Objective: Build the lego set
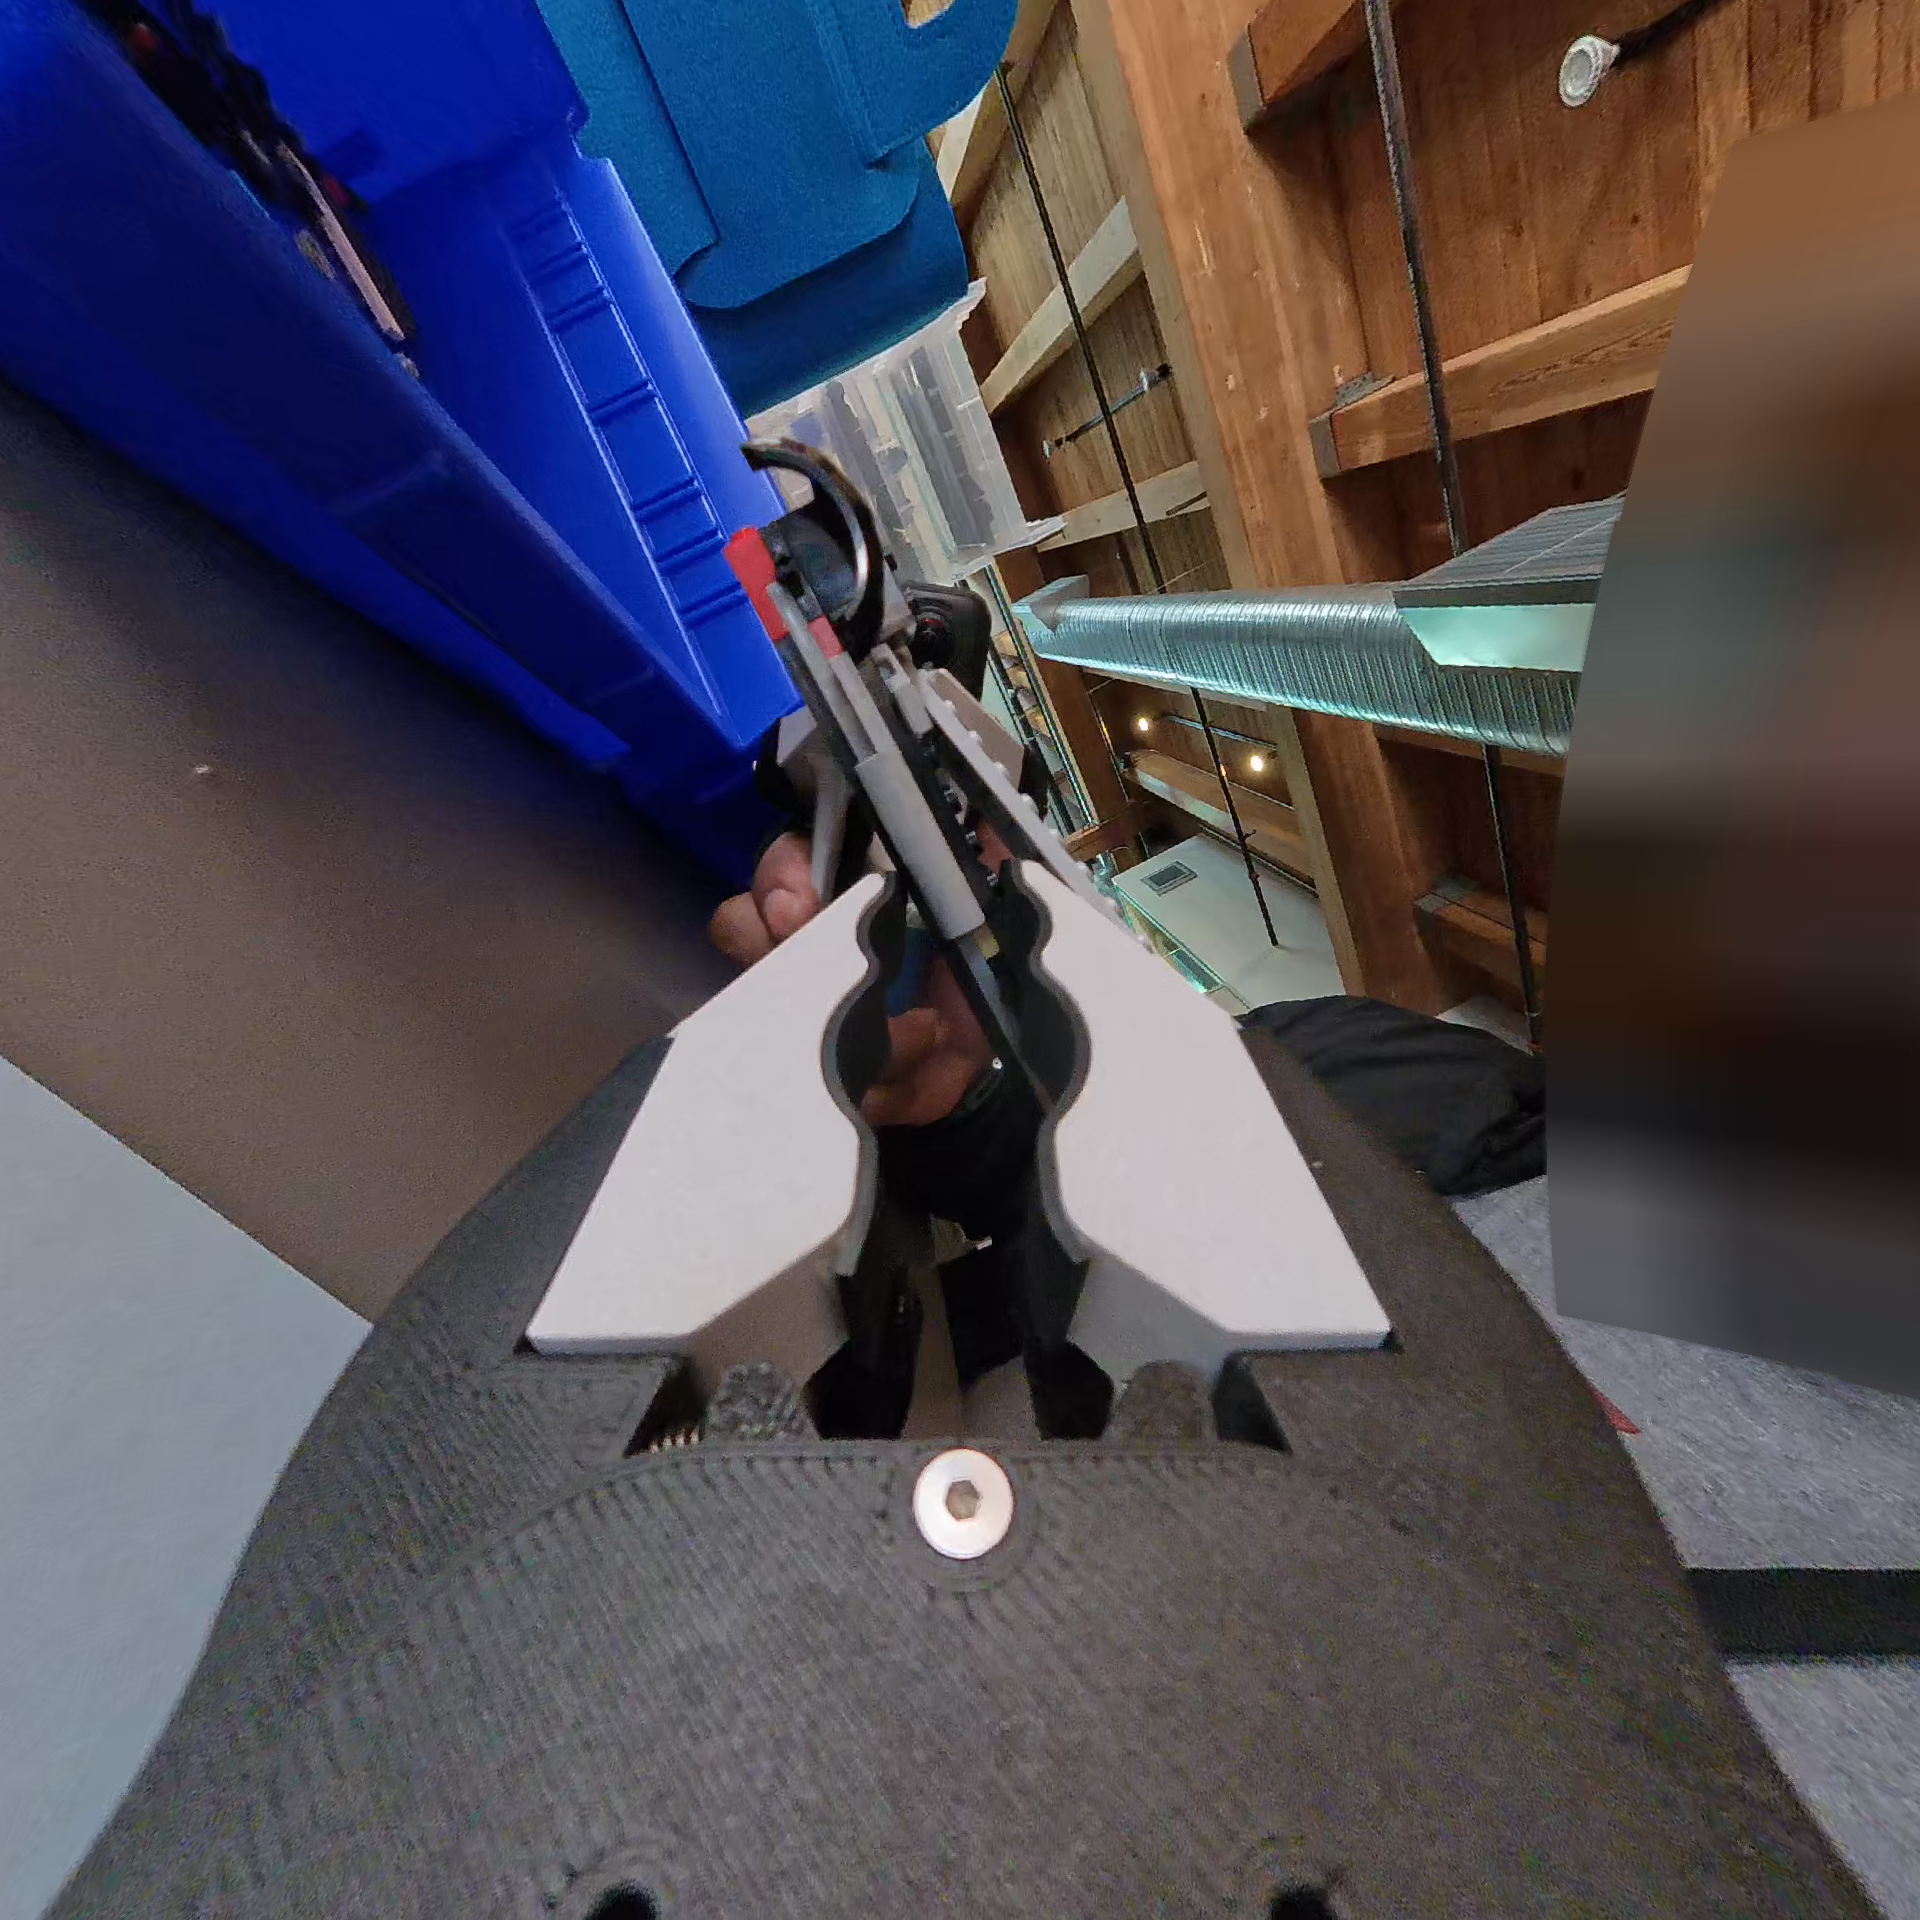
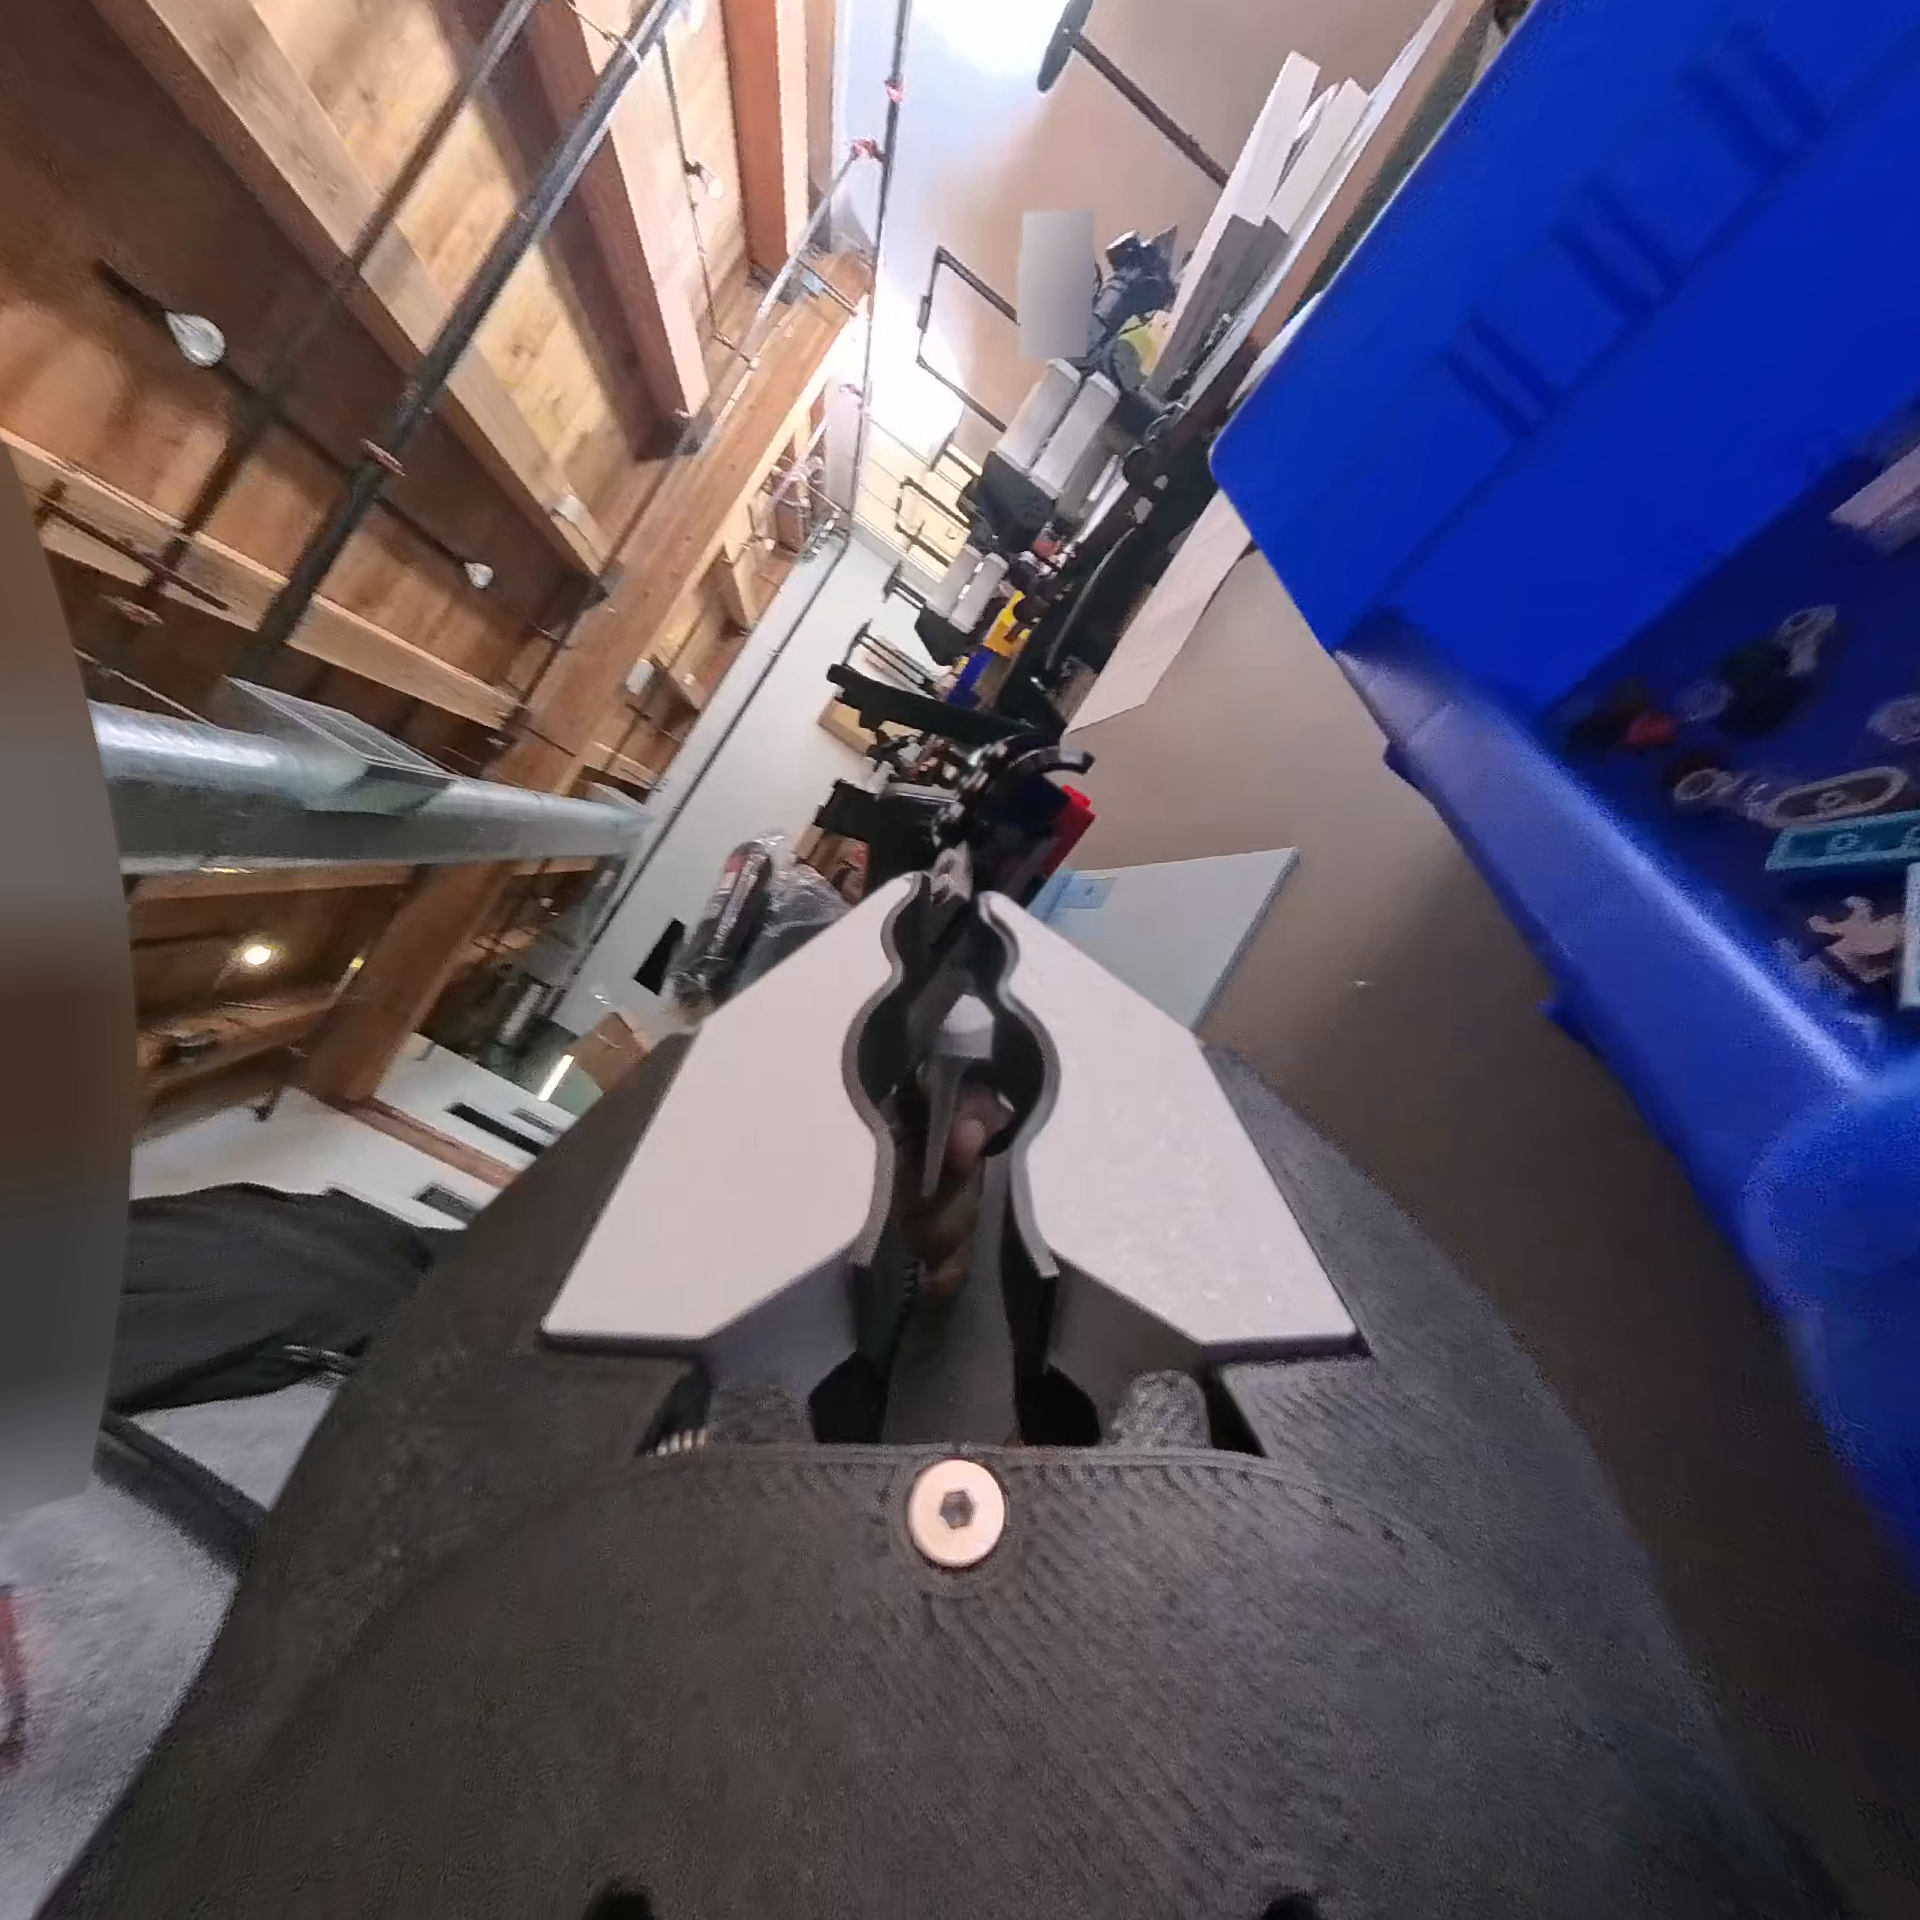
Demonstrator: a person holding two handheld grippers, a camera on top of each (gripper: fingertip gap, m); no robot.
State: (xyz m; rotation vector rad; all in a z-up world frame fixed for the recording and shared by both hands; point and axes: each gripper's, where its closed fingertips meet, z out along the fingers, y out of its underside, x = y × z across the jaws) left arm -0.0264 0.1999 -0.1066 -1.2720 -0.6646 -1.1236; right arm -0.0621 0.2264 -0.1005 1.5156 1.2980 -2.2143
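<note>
Both grippers are tipped way up here, so you mostly get wooden ceiling beams and a silver duct (image 1: 1299,665) behind everything.

Left gripper (image 1: 951,894): the jaws are pulled in narrow and clamped on the lego build (image 1: 873,727). It's a long, skinny assembly of grey and black pieces that runs from between the fingertips up and away to the left, tilted. At the far end there's a red piece (image 1: 750,566) and a curved black arch. A grey studded plate sits along its right side. Through the gap between the jaws you can see a hand (image 1: 769,904) and bits of the other gripper behind the build, kinda hard to separate.

Right gripper (image 2: 951,904): jaws also nearly together, gripping the same lego build (image 2: 997,800) from the other end. From here it sticks out just past the fingertips, dark pieces with a bit of red and blue on the right side. It's blurry, so I can't make out details.

The blue bin (image 2: 1621,436) is off to the right of the right jaws, with loose parts (image 2: 1766,748) lying inside. In the left view the same blue bin (image 1: 395,416) sits up and left of the jaws, above the brown bench (image 1: 260,935).
</note>
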